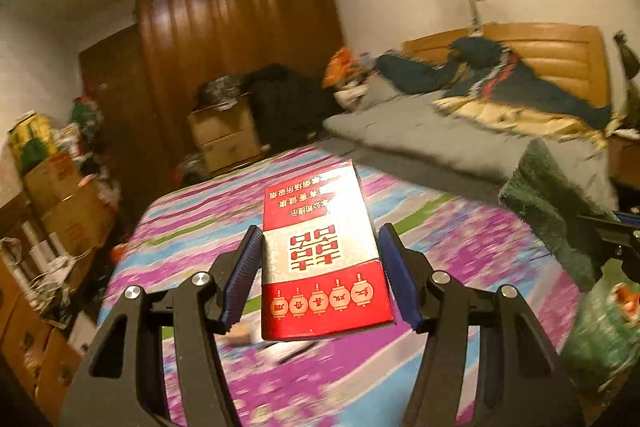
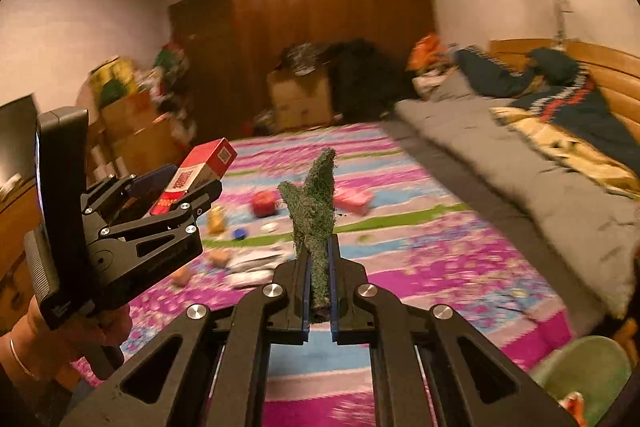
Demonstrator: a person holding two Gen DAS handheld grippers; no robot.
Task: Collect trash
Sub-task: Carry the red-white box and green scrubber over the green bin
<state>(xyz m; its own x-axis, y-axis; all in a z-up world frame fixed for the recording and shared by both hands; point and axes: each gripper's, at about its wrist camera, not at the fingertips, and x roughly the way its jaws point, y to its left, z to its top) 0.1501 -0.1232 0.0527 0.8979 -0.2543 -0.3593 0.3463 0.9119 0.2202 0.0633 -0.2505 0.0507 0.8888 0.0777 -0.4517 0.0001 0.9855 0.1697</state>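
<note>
Jaws of the left gripper (image 1: 318, 277) are pinching a red carton (image 1: 324, 259) across its narrow width, blue pads (image 1: 240, 279) pressing flat on both long sides, so the carton is riding lifted clear of the patterned bedspread (image 1: 460, 255). Over in the right wrist view, the right gripper (image 2: 320, 283) is standing pressed nearly together on a thin green scouring pad (image 2: 314, 203), which is sticking up beyond the fingertips, folded into a forked shape. Both pieces are thus already in hand, and the step now looks like carrying them off to a bin, though no bin is showing clearly in either view; a green bag-like shape (image 2: 588, 371) at the lower right is too blurred to name. Doing this well is mostly a matter of keeping both grips firm and level, since the carton is projecting far past the pads and could pivot, while the floppy pad could slip out. More litter is lying on the bedspread beyond: a red ball-like thing (image 2: 264, 203), a pink packet (image 2: 354, 201), a blue cap (image 2: 239, 234) and a yellowish wrapper (image 2: 217, 219), all still waiting.
</note>
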